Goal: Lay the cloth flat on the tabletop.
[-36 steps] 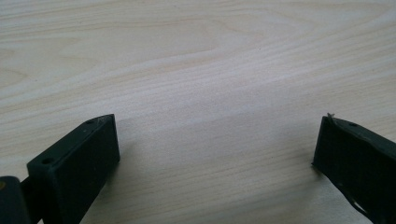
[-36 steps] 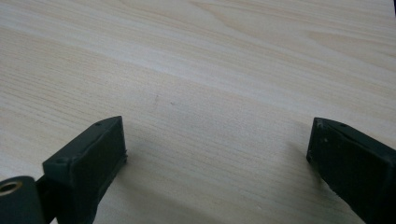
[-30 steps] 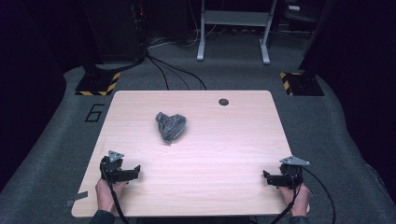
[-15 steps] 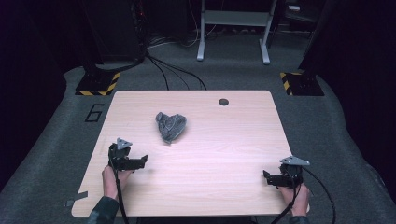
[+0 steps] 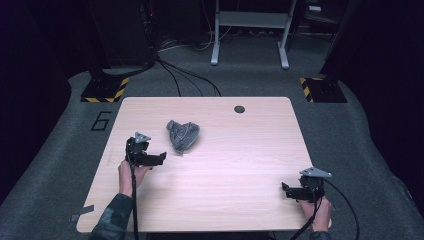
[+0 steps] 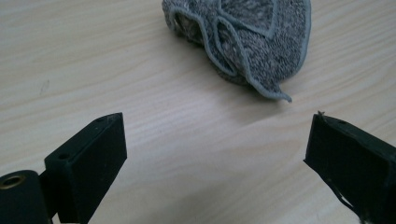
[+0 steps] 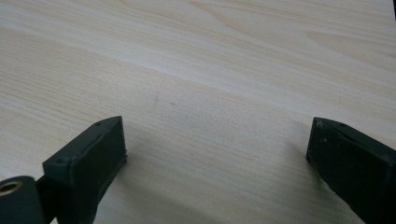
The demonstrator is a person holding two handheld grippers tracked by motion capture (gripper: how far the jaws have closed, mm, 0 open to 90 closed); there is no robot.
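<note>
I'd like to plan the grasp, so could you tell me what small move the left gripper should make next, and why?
Probably ease the left gripper forward until its jaws straddle the near edge of the crumpled grey cloth, then close. Its jaws stand wide open, and the cloth lies just ahead of them on the table, untouched. The right gripper is open too, but far off at the table's near right corner.

The table (image 5: pixel 240 165) is pale wood-grain laminate — smooth, with a soft matt sheen and fine streaks. The grey cloth (image 6: pixel 252 42) is looped terry, rough and fuzzy, edged with a smoother stitched hem. The left gripper (image 6: pixel 215 158) has 2 jaws of black matt plastic with slightly scuffed edges — a brass-coloured metal insert glints at its base. The floor (image 5: pixel 380 150) is dull grey carpet.
</note>
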